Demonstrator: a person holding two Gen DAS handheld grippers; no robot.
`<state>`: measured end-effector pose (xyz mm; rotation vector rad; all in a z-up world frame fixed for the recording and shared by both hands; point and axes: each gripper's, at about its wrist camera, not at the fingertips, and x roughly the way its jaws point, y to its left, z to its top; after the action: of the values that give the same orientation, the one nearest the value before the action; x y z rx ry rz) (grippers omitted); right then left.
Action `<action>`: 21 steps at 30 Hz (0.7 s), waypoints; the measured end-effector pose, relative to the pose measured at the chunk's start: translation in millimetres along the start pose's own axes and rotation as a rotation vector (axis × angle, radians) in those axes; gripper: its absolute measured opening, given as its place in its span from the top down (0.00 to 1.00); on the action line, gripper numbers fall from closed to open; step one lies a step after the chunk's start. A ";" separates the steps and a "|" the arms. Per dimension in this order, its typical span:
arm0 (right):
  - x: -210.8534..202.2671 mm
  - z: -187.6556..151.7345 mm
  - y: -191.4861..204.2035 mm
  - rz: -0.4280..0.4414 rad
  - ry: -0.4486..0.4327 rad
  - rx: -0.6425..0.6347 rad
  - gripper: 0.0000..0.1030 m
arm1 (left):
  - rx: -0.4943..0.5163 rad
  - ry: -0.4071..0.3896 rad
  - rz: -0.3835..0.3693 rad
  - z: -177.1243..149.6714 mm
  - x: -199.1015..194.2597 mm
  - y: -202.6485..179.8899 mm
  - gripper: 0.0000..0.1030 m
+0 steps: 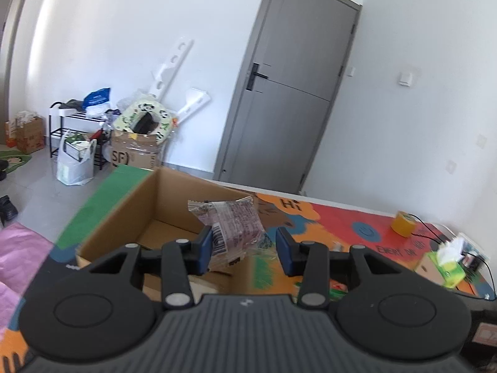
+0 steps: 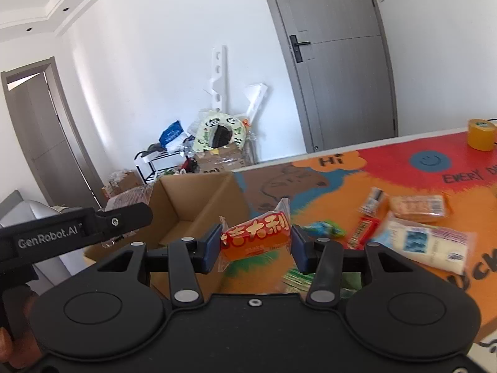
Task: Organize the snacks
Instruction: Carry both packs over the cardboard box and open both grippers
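An open cardboard box stands on the colourful table mat, also in the right wrist view. My left gripper is open above the box's right wall; a clear packet with purple print leans against its left finger, clear of the right one. My right gripper is shut on a red-and-orange snack packet, held above the mat just right of the box. The left gripper's body shows at the left of the right wrist view.
Several more snack packets lie on the mat to the right. A yellow tape roll and a tissue box sit near the far edge. Clutter and a grey door stand behind.
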<state>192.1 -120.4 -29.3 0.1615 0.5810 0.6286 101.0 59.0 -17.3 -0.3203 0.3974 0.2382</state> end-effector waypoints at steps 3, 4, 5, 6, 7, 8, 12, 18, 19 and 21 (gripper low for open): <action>5.0 6.1 12.6 0.013 -0.008 -0.014 0.54 | -0.020 -0.004 0.025 7.4 2.8 18.0 0.59; 6.7 8.2 16.6 0.018 -0.009 -0.019 0.54 | -0.024 -0.005 0.033 9.6 4.0 22.9 0.59; 7.8 9.2 19.6 0.021 -0.011 -0.022 0.54 | -0.026 -0.004 0.037 12.4 5.4 26.9 0.59; 9.2 10.5 22.7 0.026 -0.012 -0.025 0.54 | -0.028 -0.002 0.042 14.9 7.2 31.4 0.59; 11.6 12.0 25.7 0.031 -0.011 -0.026 0.54 | -0.029 0.000 0.046 17.1 9.1 33.7 0.59; 13.9 13.0 28.9 0.034 -0.009 -0.028 0.54 | -0.030 0.001 0.050 19.2 11.0 37.0 0.59; 25.5 17.8 42.1 0.045 -0.005 -0.049 0.54 | -0.031 0.009 0.061 25.4 19.7 45.2 0.59; 44.4 25.7 53.9 0.052 0.006 -0.060 0.54 | -0.041 0.031 0.073 30.8 36.0 54.3 0.59; 47.7 27.5 55.0 0.052 0.007 -0.059 0.54 | -0.042 0.035 0.074 32.3 39.4 55.9 0.59; 54.0 30.3 57.5 0.058 0.013 -0.058 0.54 | -0.053 0.041 0.075 35.0 44.7 58.6 0.57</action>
<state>215.2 -41.1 -11.2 0.1204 0.5722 0.7021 136.0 132.6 -20.4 -0.3629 0.4449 0.3162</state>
